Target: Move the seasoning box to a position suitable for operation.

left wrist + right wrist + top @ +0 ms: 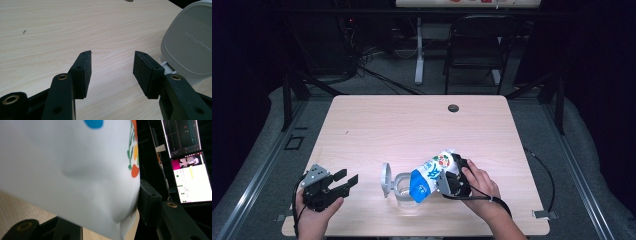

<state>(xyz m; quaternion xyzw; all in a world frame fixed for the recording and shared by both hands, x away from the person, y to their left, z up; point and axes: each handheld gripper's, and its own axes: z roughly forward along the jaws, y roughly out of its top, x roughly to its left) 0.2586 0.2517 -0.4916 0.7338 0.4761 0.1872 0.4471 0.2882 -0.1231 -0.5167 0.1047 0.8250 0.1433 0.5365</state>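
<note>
You are in the pouring step, as far as I can judge. Your right gripper [451, 181] has the carton [430, 176] clamped across its body; its jaws stand fairly wide because the carton is wide, and in the right gripper view the white wall of the carton [67, 170] dents inward where the one visible jaw presses it, while the other jaw is hidden behind the carton. The carton is tipped over, its top end lowered beyond your jaws toward the mouth of the clear container [403, 187], which sits on the tabletop [412, 125] just ahead of that gripper. The container's grey lid [386, 180] is flipped up on the side away from your right hand, so opening it looks done. I cannot tell whether anything is flowing or how full the container is. What seems left: finish the pour, bring the carton upright, set it down, and close the lid.

Your left gripper [348, 179] rests low near the table's near edge, well apart from the container, its jaws spread wide with nothing between them. In the left gripper view only bare wood lies between the pads [85, 72], and the grey lid [190, 47] rises just beyond the outer side of one jaw, not touching it.
</note>
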